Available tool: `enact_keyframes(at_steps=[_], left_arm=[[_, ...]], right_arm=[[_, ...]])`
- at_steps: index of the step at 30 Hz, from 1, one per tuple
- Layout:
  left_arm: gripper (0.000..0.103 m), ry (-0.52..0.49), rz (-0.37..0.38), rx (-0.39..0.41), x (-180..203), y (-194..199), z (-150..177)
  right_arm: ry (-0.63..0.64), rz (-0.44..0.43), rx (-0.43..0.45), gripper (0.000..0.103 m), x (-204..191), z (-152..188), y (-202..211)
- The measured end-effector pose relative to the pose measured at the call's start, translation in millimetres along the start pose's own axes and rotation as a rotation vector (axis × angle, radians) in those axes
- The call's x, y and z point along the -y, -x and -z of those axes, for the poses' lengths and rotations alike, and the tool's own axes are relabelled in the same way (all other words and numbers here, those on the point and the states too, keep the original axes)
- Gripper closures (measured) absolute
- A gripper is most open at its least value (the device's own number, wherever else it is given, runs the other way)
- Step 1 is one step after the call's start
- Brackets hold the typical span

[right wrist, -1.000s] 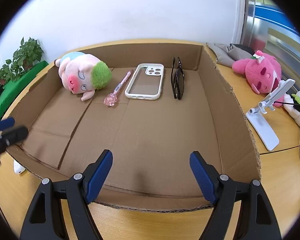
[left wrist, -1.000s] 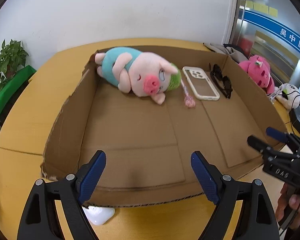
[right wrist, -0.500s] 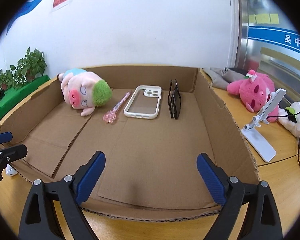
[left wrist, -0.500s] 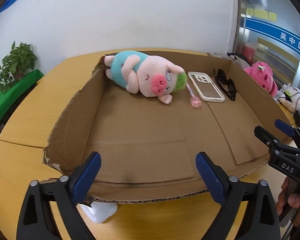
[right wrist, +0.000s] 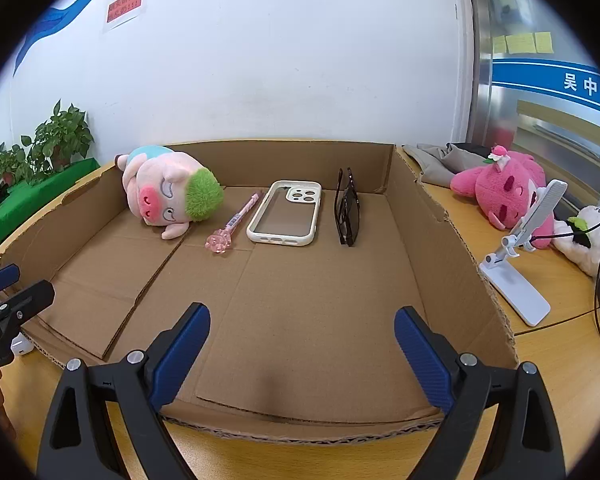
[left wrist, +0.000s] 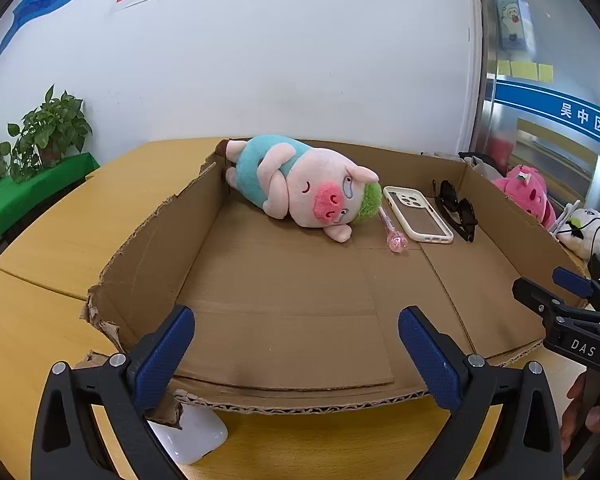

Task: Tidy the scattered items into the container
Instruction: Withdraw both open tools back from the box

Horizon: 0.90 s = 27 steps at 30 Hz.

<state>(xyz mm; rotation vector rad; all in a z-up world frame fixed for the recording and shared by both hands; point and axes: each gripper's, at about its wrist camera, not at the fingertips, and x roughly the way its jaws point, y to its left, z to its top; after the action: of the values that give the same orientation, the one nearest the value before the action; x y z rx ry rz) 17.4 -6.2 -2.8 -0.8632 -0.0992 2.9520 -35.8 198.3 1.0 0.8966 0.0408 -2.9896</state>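
Four items already lie in the cardboard box [right wrist: 432, 248], lined up along its far wall: a plush pig [right wrist: 168, 196] at 11 o'clock in the right wrist view, a pink pen [right wrist: 232, 226] just beside it, a phone case [right wrist: 286, 212] at 12 o'clock, and folded sunglasses [right wrist: 348, 212] near 1 o'clock. None of them touch except the pen, which lies against the pig's green hair.

One item looks left outside: a small white case [left wrist: 188, 436] on the table [left wrist: 60, 220], tucked against the box's near wall at 7 o'clock in the left wrist view, partly under a torn cardboard flap. Its corner also shows at 9 o'clock in the right wrist view.

Left gripper [left wrist: 296, 348]: jaws wide apart, empty, hovering over the box's near edge. Right gripper [right wrist: 302, 354]: jaws wide apart, empty, also at the near edge.

Handling judgement: the white case looks like hard, smooth, rounded plastic; light, stiff, likely slippery. Best taken across its flatter sides, jaws squared and low, so it does not squirt out. The flap above it may snag a finger; approach from the table side.

Outside the box at 3 o'clock in the right wrist view sit a pink plush toy [right wrist: 500, 188], a white phone stand [right wrist: 516, 280] and a white plush toy [right wrist: 592, 236] with a cable; whether these belong to the task cannot be told.
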Motion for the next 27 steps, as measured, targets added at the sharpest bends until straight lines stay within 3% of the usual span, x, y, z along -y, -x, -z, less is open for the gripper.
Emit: enact_keyframes(at_steps=[18,21,27], left_arm=[[0.0,0.004,-0.001,-0.006,1.3,0.0,0.4],[0.0,0.005,0.001,-0.005,1.1,-0.6,0.5],[0.0,-0.01,0.01,0.025,-3.6,11.5,-1.0]], right_arm=[[0.002,-0.001,0.0,0.009,0.7,-0.3,-0.4],[-0.01,0.007,-0.002,0.003,2.7,-0.5,-0.1],[-0.018,-0.006,0.01,0.001,2.4,0.4,4.1]])
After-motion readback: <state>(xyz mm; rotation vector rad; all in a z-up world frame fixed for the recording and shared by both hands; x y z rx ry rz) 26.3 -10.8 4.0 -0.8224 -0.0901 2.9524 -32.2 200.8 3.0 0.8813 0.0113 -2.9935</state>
